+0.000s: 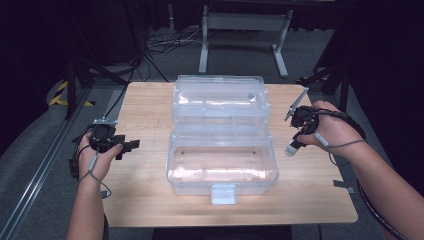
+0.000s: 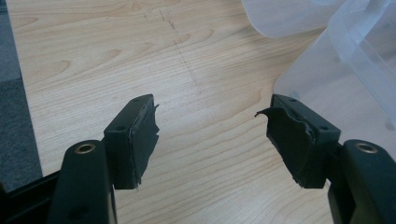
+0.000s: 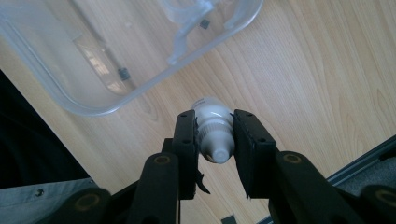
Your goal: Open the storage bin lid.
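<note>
1. Nearest us, the person's forearms reach over the wooden table (image 1: 150,200).
2. On the left, the left gripper (image 2: 212,135) waits with its jaws wide apart, holding nothing.
3. In the middle, the clear box (image 1: 222,167) sits open.
4. On the right, the right gripper (image 3: 215,135) squeezes a small white bottle (image 3: 214,128), up off the table beside the box.
5. I think the bottle goes into the box next, so it must swing left over the rim.

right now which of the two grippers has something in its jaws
The right gripper: its jaws clamp a small white bottle. The left gripper is open over bare table.
</note>
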`<action>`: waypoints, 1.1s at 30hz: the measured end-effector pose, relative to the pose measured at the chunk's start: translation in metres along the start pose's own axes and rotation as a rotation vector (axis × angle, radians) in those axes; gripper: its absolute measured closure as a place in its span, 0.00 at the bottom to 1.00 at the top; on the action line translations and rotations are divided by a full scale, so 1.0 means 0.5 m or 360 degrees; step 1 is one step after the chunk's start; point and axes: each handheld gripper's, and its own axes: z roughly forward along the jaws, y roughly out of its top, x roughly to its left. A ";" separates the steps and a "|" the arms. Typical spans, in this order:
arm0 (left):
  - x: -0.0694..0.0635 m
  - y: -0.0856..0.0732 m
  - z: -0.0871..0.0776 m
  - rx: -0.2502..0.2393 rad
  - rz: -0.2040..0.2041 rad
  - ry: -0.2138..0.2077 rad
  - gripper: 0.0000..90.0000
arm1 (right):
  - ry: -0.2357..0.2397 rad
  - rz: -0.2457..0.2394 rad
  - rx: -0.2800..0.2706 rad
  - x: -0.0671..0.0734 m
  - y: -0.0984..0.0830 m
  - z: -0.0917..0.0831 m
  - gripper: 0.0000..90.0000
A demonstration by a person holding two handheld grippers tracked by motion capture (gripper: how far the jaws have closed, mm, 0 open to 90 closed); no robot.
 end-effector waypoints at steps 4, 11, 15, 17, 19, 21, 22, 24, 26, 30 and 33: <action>0.002 -0.001 0.000 0.0002 -0.0004 -0.0002 0.38 | 0.0005 -0.0026 -0.0007 0.011 0.008 -0.013 0.79; 0.002 0.001 0.004 0.0006 -0.0002 -0.0007 0.38 | 0.0020 -0.0090 -0.0030 0.033 0.021 -0.027 0.79; 0.003 0.003 0.004 0.0001 0.0005 -0.0002 0.38 | 0.0022 -0.0112 -0.0031 0.047 0.029 -0.030 0.79; 0.003 0.003 0.004 0.0000 0.0005 -0.0006 0.38 | 0.0028 -0.0140 -0.0031 0.055 0.034 -0.031 0.79; 0.003 0.003 0.006 0.0004 -0.0006 -0.0005 0.38 | 0.0039 -0.0159 -0.0036 0.060 0.037 -0.031 0.79; 0.004 0.002 0.008 0.0007 -0.0010 -0.0007 0.38 | 0.0037 -0.0173 -0.0035 0.068 0.041 -0.033 0.79; 0.005 0.001 0.009 0.0007 -0.0008 -0.0009 0.38 | 0.0041 -0.0183 -0.0041 0.071 0.043 -0.033 0.79; 0.006 0.001 0.008 0.0005 -0.0009 -0.0005 0.38 | 0.0055 -0.0201 -0.0041 0.076 0.048 -0.034 0.79; 0.006 0.001 0.007 -0.0003 -0.0008 -0.0004 0.38 | 0.0062 -0.0219 -0.0052 0.081 0.052 -0.034 0.79; 0.007 0.000 0.005 -0.0003 -0.0004 -0.0005 0.38 | 0.0061 -0.0275 -0.0047 0.093 0.061 -0.031 0.79; 0.006 0.000 0.007 -0.0002 -0.0009 -0.0004 0.38 | 0.0068 -0.0313 -0.0037 0.102 0.067 -0.029 0.79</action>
